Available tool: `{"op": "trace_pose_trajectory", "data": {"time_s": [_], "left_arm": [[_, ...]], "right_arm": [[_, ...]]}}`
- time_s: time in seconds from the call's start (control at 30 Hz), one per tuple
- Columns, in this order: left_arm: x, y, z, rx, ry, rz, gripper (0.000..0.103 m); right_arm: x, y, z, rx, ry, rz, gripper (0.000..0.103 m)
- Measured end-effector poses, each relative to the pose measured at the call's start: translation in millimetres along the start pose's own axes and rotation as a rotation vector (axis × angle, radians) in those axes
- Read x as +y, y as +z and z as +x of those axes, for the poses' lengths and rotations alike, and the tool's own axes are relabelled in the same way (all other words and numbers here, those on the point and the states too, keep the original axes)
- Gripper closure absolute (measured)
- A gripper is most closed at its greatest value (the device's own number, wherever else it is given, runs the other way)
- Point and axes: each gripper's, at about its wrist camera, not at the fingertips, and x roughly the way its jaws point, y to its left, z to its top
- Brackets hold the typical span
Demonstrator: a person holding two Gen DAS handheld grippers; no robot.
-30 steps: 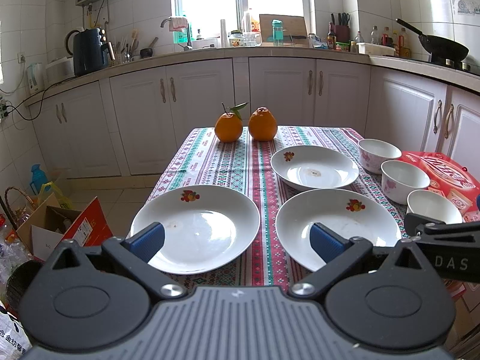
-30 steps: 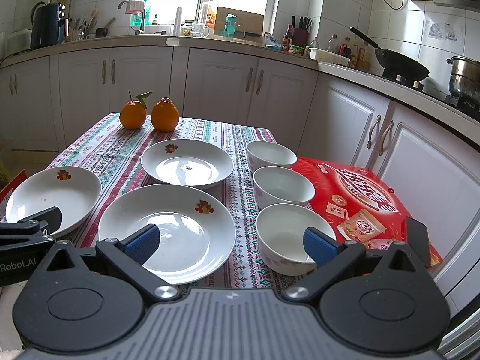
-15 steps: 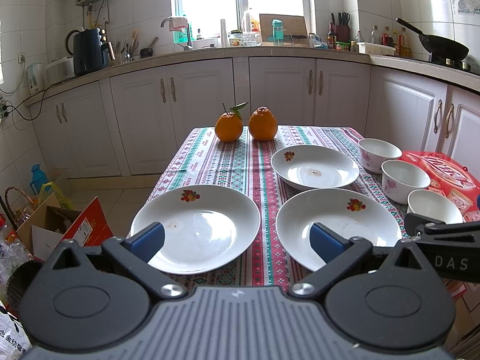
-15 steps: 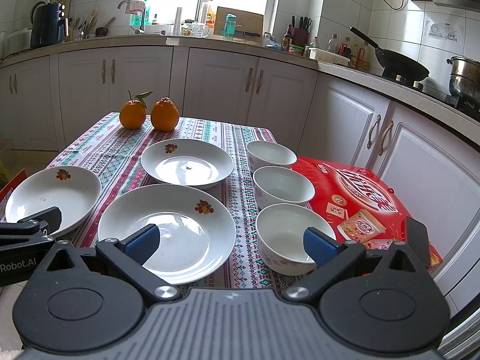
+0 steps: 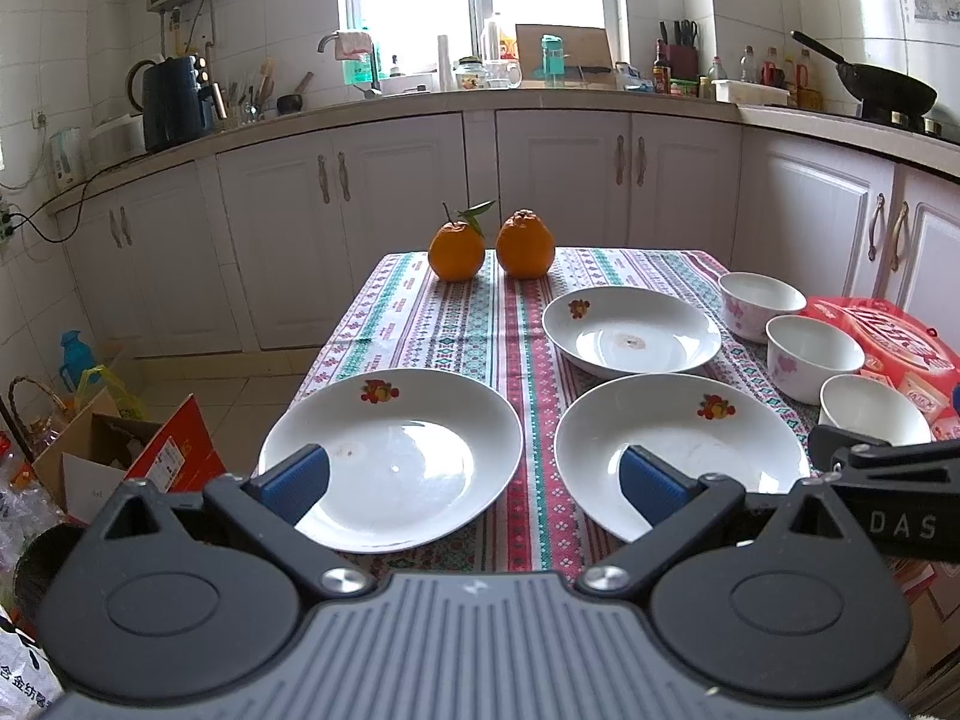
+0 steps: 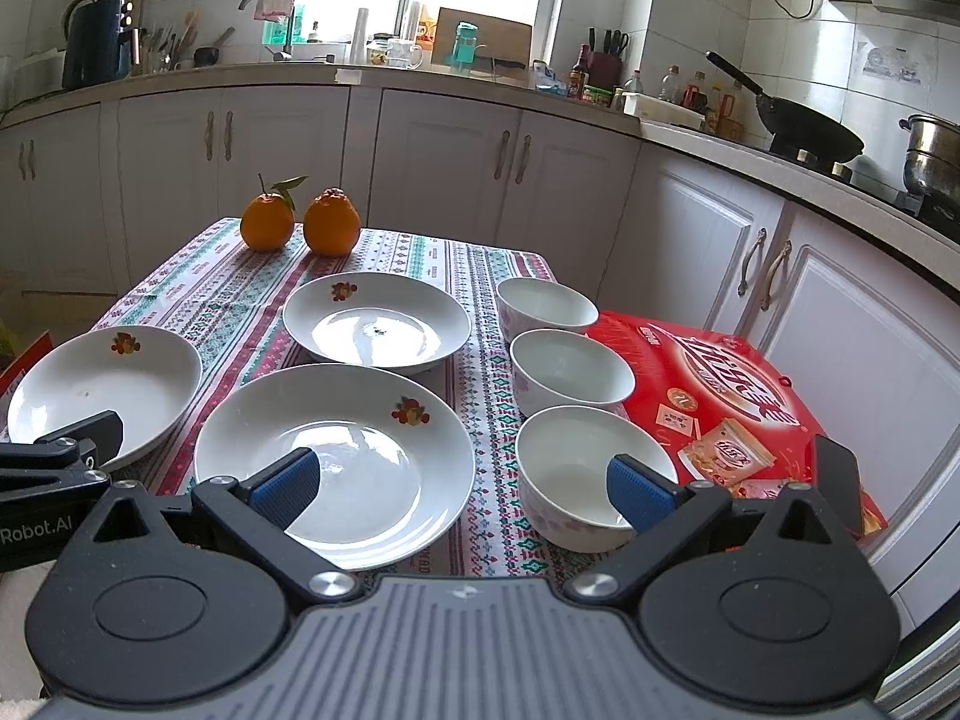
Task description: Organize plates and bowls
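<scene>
Steel pot (image 6: 933, 159) on the stove only in right view; both grippers' fingers (image 5: 294, 480) (image 6: 639, 492) spread wide, empty.

Three plates (image 6: 333, 456) lie left of three bowls (image 6: 570, 367) (in a row); oranges (image 6: 330, 222) sit behind

Three white plates (image 6: 333, 457) sit on the patterned tablecloth (image 6: 474, 258), with three white bowls (image 6: 571, 369), two oranges (image 6: 331, 222) and one red snack box (image 6: 714, 384) at its right edge.
</scene>
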Motion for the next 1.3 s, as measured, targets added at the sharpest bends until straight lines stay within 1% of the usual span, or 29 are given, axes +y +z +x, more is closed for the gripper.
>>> {"op": "trace_pose_trajectory", "data": {"time_s": [0.1, 0.17, 0.33, 0.4, 0.47, 0.5, 0.57, 0.63, 0.67, 0.73, 0.8, 0.87, 0.9, 0.97, 1.0, 1.03, 1.1, 1.13, 1.2, 1.3], "left_arm": [[-1, 2, 5, 0.0, -0.004, 0.009, 0.001], [1, 4, 5, -0.008, -0.011, 0.022, 0.001], [11, 9, 7, -0.055, -0.019, 0.057, 0.001], [21, 11, 10, -0.055, -0.036, 0.046, 0.001], [29, 14, 16, -0.043, -0.031, 0.041, 0.001], [34, 15, 19, -0.033, -0.032, 0.038, 0.001], [43, 15, 24, -0.016, -0.059, 0.025, 0.001], [51, 12, 28, -0.009, -0.082, 0.029, 0.001], [53, 10, 29, -0.016, -0.084, 0.048, 0.001], [56, 5, 31, -0.025, -0.063, 0.111, 0.001], [61, -2, 30, -0.041, -0.058, 0.15, 0.001], [68, -7, 31, -0.017, -0.097, 0.156, 0.001], [73, -10, 32, 0.005, -0.128, 0.149, 0.001], [79, -16, 34, 0.037, -0.172, 0.152, 0.001], [80, -20, 35, 0.048, -0.177, 0.163, 0.001], [81, -24, 37, 0.058, -0.179, 0.178, 0.001], [87, -31, 43, 0.09, -0.192, 0.171, 0.001], [90, -34, 46, 0.108, -0.206, 0.161, 0.001], [96, -39, 55, 0.139, -0.208, 0.154, 0.001], [100, -44, 65, 0.149, -0.213, 0.174, 0.001]], "right_arm": [[0, 3, 3, 0.003, 0.018, -0.01, 0.0], [-1, 8, 7, 0.009, 0.047, -0.014, 0.0], [-6, 23, 14, -0.019, 0.125, -0.047, 0.0], [-5, 31, 16, -0.051, 0.127, -0.085, 0.0], [-4, 41, 20, -0.068, 0.134, -0.115, 0.0], [-4, 47, 23, -0.075, 0.149, -0.125, 0.0], [-4, 58, 28, -0.086, 0.183, -0.14, 0.0], [-3, 70, 33, -0.095, 0.232, -0.151, 0.0], [-1, 75, 36, -0.096, 0.254, -0.156, 0.0], [4, 85, 40, -0.101, 0.313, -0.167, 0.0], [12, 93, 46, -0.101, 0.377, -0.181, 0.0], [21, 102, 54, -0.094, 0.469, -0.189, 0.0], [25, 105, 58, -0.083, 0.514, -0.191, 0.0], [37, 113, 71, -0.032, 0.606, -0.191, 0.0], [44, 117, 79, -0.005, 0.659, -0.2, 0.0], [51, 120, 86, 0.021, 0.684, -0.205, 0.0], [66, 126, 100, 0.075, 0.74, -0.221, 0.0], [73, 128, 105, 0.095, 0.765, -0.236, 0.0], [88, 130, 117, 0.127, 0.786, -0.274, 0.0], [108, 133, 135, 0.176, 0.809, -0.35, 0.0]]}}
